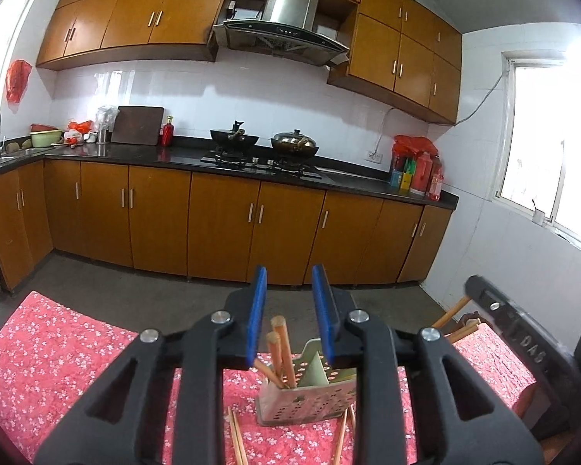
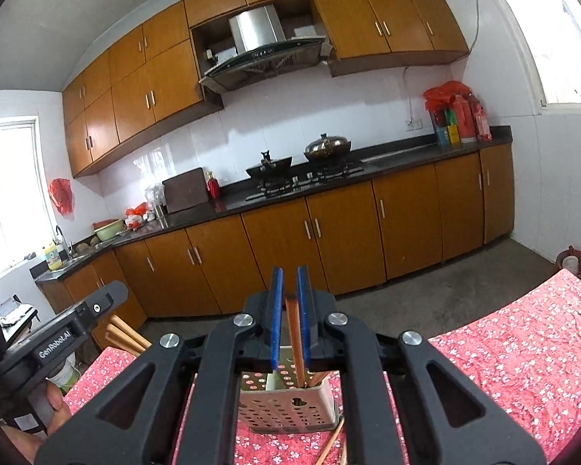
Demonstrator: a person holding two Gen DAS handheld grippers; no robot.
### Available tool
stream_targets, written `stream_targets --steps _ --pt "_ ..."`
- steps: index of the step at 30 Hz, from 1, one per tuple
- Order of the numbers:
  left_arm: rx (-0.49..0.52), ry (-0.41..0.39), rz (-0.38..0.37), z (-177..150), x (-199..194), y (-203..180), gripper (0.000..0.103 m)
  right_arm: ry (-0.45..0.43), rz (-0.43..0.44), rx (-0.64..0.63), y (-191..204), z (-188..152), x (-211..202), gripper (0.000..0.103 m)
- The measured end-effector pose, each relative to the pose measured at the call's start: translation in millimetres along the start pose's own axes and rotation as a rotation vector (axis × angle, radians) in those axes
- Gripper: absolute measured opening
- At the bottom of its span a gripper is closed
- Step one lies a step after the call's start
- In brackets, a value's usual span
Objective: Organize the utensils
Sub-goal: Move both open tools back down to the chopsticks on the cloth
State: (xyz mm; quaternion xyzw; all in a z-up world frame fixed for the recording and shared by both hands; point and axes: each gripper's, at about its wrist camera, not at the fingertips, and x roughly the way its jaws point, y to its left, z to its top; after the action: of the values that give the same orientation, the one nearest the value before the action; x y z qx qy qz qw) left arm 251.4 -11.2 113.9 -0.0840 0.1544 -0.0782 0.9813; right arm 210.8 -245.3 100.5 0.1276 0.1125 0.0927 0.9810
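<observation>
On the red floral tablecloth (image 1: 58, 352) stands a perforated metal utensil caddy (image 1: 310, 403) with wooden chopsticks (image 1: 281, 348) upright in its compartment toward nine o'clock. Above it hangs the left gripper (image 1: 289, 317), its blue pads apart and pressing on nothing, the chopstick tops rising loosely between them. At three o'clock of it, the right gripper (image 2: 290, 317) is clamped on a single brown wooden chopstick (image 2: 295, 333) whose lower end dips into the caddy. Loose chopsticks (image 1: 236, 441) lie on the cloth at the caddy's six o'clock.
</observation>
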Motion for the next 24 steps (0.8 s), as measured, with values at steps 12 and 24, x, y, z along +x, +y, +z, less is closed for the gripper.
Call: stream_targets --steps 12,24 --pt "0.018 0.038 0.080 -13.4 -54.8 23.4 0.030 0.074 -0.100 0.029 -37.0 -25.4 -52.4 0.011" --pt "0.024 0.259 0.175 -107.1 -60.2 59.7 0.030 0.550 -0.053 0.003 -32.5 -178.2 1.0 0.012"
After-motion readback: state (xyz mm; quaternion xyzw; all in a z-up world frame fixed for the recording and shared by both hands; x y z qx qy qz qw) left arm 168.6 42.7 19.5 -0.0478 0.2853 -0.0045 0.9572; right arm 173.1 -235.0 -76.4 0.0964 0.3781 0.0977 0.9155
